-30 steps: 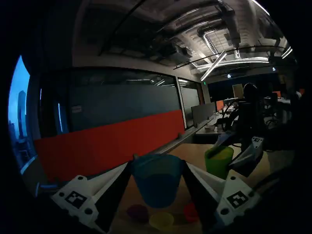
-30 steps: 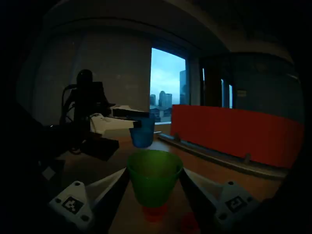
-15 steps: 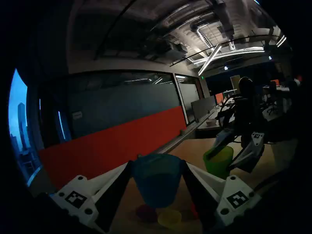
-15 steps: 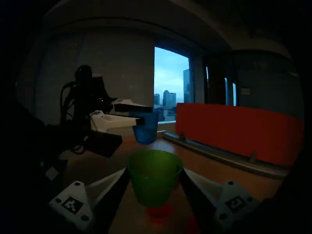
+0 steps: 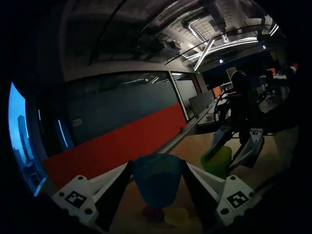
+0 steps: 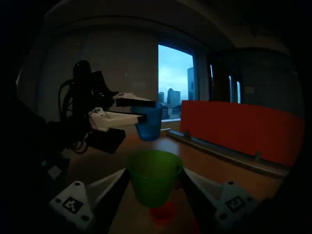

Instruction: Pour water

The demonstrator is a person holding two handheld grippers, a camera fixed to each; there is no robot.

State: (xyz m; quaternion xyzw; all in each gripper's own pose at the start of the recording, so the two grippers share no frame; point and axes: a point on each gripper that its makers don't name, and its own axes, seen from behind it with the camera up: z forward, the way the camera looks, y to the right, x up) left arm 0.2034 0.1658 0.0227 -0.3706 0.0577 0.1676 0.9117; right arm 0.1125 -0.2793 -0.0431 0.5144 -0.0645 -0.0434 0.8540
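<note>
Blue cup [image 5: 157, 183]: translucent plastic, tapered, upright, clamped between both fingers of the left tongs [image 5: 157, 167], gap just cup-wide. Green cup [image 6: 155, 179]: same shape, pinched the same way by the right tongs [image 6: 154, 171]. Black-and-white marker squares [image 5: 75, 198] sit on the fingers. Both cups are held above the wooden surface [image 6: 210, 167], apart from each other. Red disc [image 5: 153, 212] and yellow disc [image 5: 176, 215] lie on the surface below the blue cup. Red partition [image 5: 117, 144] runs along the surface's far edge. Water level: cannot tell.
</note>
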